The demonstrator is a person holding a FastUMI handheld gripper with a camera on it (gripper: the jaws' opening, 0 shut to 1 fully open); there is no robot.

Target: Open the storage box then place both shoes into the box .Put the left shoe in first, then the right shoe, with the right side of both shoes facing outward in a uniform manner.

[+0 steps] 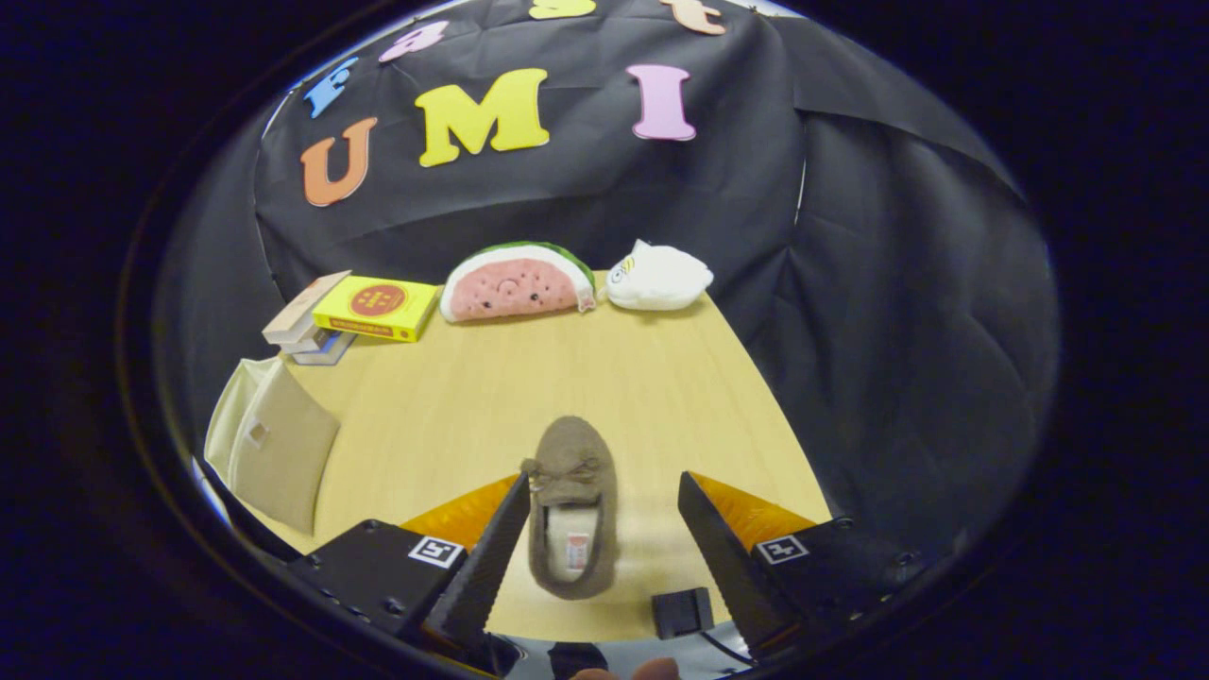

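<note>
In your gripper view, some things are hard to see. The storage box [274,444] sits at the far left side of the table [604,378], and part of it is cut off, so you cannot tell what is inside it or how far it is open. A flap with a small tab faces you. A small dark block [683,612] lies near you on the table edge, and you cannot tell what it is. A fingertip [652,671] peeks in at the very near edge. Your gripper [604,501] is open wide and holds nothing. One brown shoe [572,505] lies on the table between the fingers, closer to the left finger, and it looks like it touches that finger. Its toe points away from you. You can see a pale lining inside it. Far off, by the black cloth wall, you see a stack of books [354,312] on the left, a watermelon plush [518,281] in the middle, and a white plush [658,276] just to its right.
</note>
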